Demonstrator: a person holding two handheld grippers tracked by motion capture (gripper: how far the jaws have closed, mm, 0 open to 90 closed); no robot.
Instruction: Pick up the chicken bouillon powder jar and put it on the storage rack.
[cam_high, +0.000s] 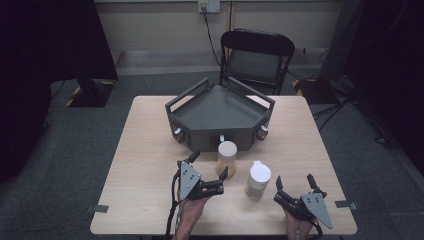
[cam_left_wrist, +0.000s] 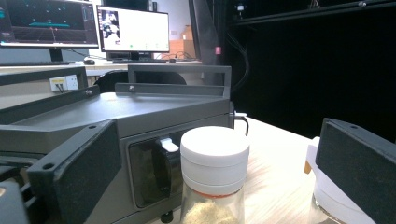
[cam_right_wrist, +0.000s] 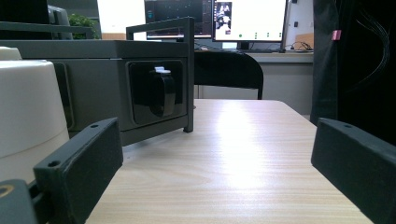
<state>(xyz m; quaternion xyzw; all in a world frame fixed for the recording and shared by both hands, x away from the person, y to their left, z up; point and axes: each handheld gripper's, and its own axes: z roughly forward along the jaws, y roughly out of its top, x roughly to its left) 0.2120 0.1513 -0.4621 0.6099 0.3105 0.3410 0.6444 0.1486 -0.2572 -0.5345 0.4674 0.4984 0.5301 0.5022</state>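
Two jars stand on the wooden table in front of a dark grey angular box (cam_high: 220, 112). One jar (cam_high: 227, 157) holds yellowish powder under a pale lid. The other jar (cam_high: 259, 180), white-lidded, stands to its right and nearer me. My left gripper (cam_high: 209, 165) is open, and the powder jar (cam_left_wrist: 214, 147) stands just ahead, centred between its jaws, untouched. The white-lidded jar (cam_left_wrist: 322, 205) peeks from behind the left gripper's right jaw. My right gripper (cam_high: 295, 181) is open near the front edge with nothing in it. It sits right of the white-lidded jar (cam_right_wrist: 28, 112).
The grey box (cam_right_wrist: 116, 70) has raised rails, knobs on its front corners and a latch window (cam_right_wrist: 161, 91) on its face. A black folding chair (cam_high: 256, 55) stands behind the table. Bare tabletop (cam_right_wrist: 243, 154) stretches to the right of the box. Monitors (cam_left_wrist: 133, 30) sit on a desk beyond.
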